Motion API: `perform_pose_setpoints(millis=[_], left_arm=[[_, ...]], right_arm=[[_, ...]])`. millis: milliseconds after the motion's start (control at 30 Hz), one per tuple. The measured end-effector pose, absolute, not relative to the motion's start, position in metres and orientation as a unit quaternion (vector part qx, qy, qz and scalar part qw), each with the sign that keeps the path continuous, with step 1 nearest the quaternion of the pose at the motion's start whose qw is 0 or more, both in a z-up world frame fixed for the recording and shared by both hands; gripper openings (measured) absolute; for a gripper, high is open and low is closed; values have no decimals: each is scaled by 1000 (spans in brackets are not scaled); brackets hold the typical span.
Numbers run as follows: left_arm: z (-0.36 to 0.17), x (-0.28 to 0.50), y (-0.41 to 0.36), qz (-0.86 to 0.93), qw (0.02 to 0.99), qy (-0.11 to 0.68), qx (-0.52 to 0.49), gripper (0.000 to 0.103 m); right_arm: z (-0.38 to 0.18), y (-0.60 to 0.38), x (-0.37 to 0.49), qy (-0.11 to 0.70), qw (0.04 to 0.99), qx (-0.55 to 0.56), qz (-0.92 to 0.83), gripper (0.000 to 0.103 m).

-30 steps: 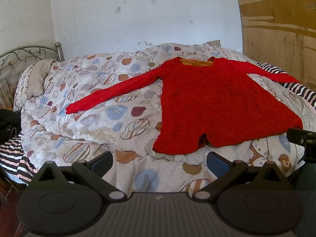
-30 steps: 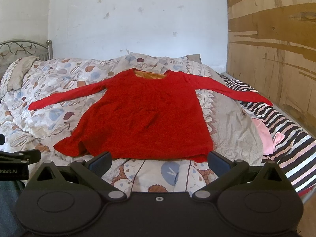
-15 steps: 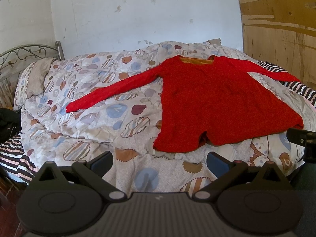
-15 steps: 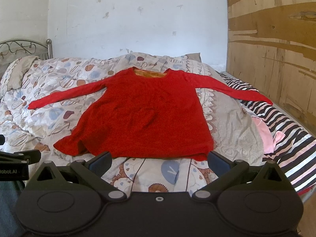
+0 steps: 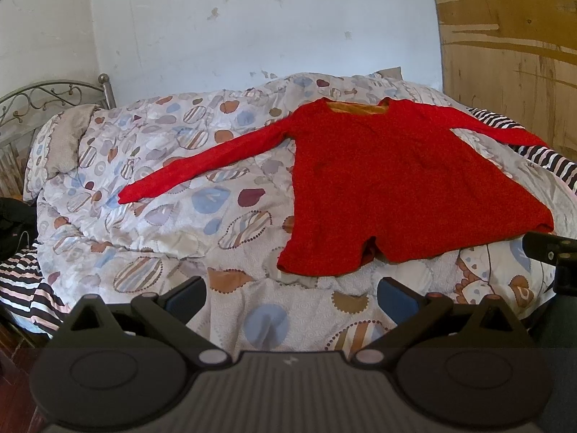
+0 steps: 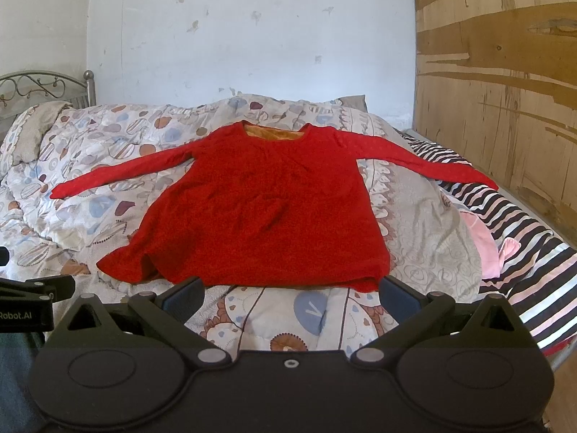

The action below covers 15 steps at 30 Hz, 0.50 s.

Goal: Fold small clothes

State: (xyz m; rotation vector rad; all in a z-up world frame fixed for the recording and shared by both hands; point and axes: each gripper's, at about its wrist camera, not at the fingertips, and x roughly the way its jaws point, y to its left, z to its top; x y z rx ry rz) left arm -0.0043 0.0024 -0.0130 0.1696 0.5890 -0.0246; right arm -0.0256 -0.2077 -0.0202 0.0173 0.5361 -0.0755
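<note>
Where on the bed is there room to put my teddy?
Bare quilt lies below the red top's left sleeve, and a grey patch sits between the top and pink cloth. The middle is covered.

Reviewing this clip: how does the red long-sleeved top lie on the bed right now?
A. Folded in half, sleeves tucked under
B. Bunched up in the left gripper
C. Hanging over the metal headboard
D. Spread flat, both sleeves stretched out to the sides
D: the red top lies spread flat on the patterned quilt with a sleeve out to each side, and both the left gripper and right gripper are open and empty.
</note>
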Motion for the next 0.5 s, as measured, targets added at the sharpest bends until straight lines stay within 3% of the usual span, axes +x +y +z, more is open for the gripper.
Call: perform_pose_setpoints(millis=[500], left_arm=[[-14, 17, -1, 0, 935, 339, 102, 103]], right_arm=[[-25, -212, -27, 256, 965, 15, -46, 103]])
